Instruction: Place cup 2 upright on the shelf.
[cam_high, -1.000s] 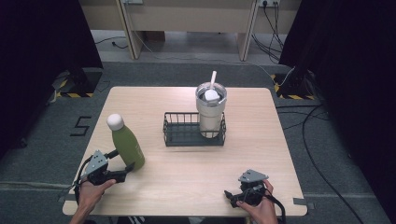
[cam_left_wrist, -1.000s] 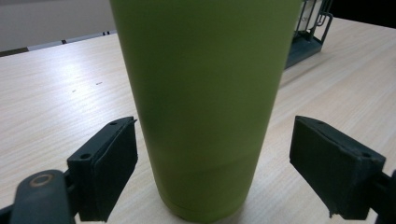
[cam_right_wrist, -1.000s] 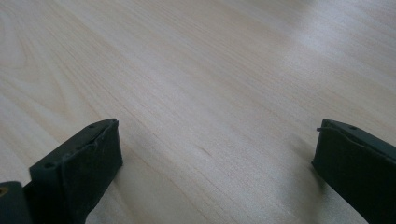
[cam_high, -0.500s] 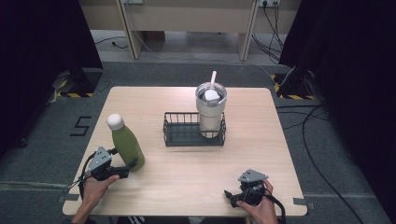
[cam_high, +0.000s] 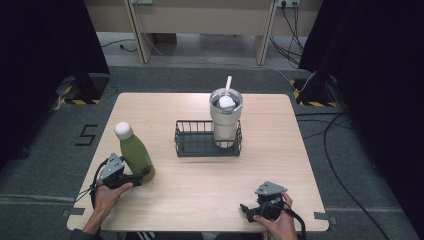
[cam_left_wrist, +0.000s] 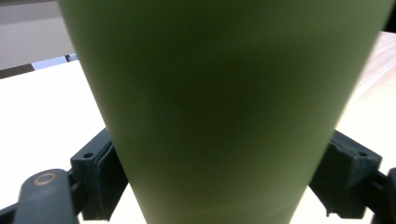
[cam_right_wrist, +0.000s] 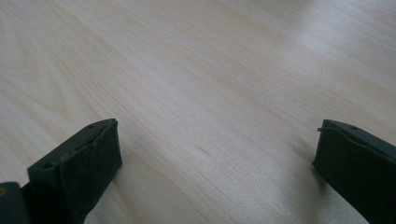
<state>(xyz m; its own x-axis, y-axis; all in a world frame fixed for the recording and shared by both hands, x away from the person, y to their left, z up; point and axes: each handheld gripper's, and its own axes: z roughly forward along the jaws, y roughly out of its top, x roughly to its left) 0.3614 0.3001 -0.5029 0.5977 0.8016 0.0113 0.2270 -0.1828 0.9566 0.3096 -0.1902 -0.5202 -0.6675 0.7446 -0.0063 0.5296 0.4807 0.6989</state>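
I have my left gripper (cam_high: 142, 176) at the foot of the tall olive-green metal bottle with the white rounded cap (cam_high: 135, 152), which stands tilted near the left edge of the pale wooden table (cam_high: 280, 125). In the left gripper view that green bottle (cam_left_wrist: 224, 107) sits between my two black jaws, and the pads (cam_left_wrist: 105, 175) lie against its flanks on both sides. The jaws have just been closing, and now they pinch the bottle low on its body.

My right gripper (cam_high: 248, 210) rests near the front right of the table, its jaws spread wide over bare wood with nothing between them.

Well apart from the bottle, in the middle of the table, stands the black wire basket (cam_high: 192, 142), with a steel tumbler carrying a white straw (cam_high: 225, 117) in its right half; the left half looks free.

I judge this to be the grasping step: the hold is just made and the lift has not begun. Since the bottle leans and I hold it low, the next move calls for a firm squeeze and a slow raise, keeping it from swinging, probably toward the free side of the basket and clear of the tumbler.
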